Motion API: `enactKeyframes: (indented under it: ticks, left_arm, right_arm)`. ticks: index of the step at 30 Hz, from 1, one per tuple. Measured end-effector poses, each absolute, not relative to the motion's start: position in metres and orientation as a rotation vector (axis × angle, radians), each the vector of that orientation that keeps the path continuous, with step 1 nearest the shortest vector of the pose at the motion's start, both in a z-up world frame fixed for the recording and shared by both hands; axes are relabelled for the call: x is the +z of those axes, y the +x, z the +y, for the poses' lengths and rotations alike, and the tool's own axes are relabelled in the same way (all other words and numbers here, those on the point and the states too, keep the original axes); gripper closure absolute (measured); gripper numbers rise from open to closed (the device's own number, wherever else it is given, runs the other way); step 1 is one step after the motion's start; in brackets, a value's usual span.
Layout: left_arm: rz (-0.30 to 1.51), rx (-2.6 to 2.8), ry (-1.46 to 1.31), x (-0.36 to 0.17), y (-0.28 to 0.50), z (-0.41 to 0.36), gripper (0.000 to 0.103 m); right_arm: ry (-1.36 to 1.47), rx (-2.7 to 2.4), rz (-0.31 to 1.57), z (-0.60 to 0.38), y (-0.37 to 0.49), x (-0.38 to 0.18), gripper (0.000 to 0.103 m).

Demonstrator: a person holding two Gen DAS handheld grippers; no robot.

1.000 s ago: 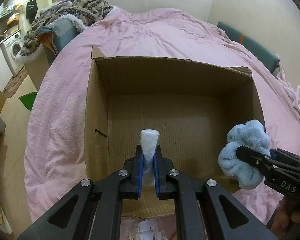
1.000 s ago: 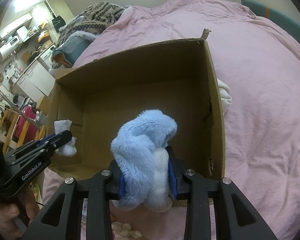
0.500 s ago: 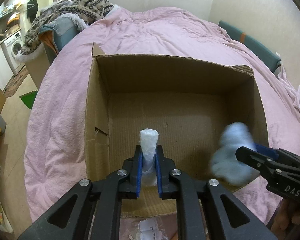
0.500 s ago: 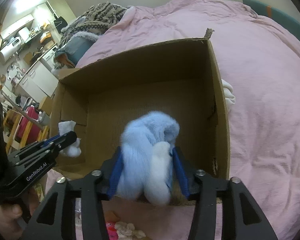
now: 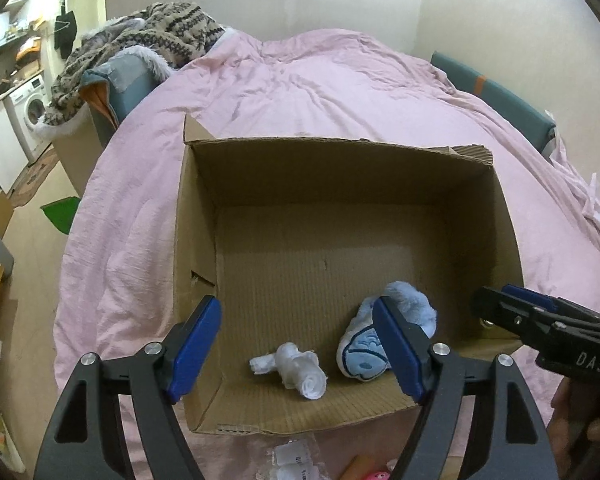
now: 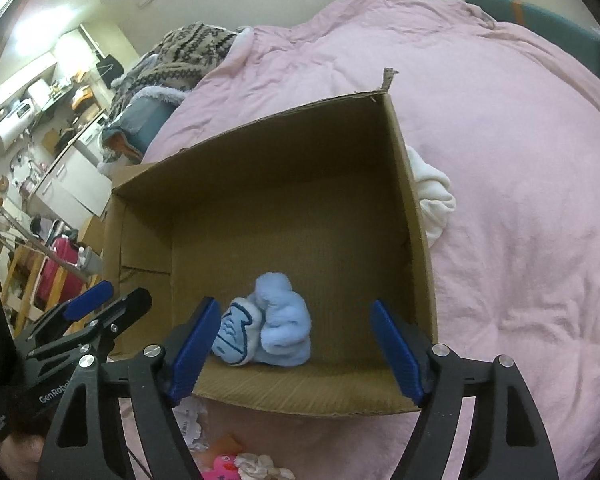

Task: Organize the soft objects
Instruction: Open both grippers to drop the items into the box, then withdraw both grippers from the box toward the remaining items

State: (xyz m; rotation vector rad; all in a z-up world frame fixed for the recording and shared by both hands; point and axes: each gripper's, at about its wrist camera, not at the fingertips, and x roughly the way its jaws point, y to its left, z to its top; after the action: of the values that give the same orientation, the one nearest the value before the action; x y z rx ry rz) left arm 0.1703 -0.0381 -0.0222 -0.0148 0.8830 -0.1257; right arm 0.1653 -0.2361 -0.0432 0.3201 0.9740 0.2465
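lying loose in cardboard box (image 5: pixel 198 240), white roll (image 5: pixel 296 366), blue plush (image 6: pixel 278 326), both grippers just spread, empty, perhaps towel (image 6: pixel 434 200) outside

Our left gripper (image 5: pixel 298 346) has just been opening, and the white roll (image 5: pixel 296 368) it pinched now lies loose on the box (image 5: pixel 196 208) floor. Our right gripper (image 6: pixel 294 346) has also spread its jaws, and the blue plush (image 6: pixel 276 326) has dropped from them onto the cardboard beside the roll
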Motion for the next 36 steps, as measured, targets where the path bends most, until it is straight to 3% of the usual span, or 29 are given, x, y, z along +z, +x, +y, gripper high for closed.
enactKeyframes:
  ticks: [36]
  left_arm:
    - [0.869,-0.029,-0.088,0.005,0.102,0.004,0.027]
  right_arm:
    - [0.335,0.251,0.973,-0.251,0.101,-0.017,0.020]
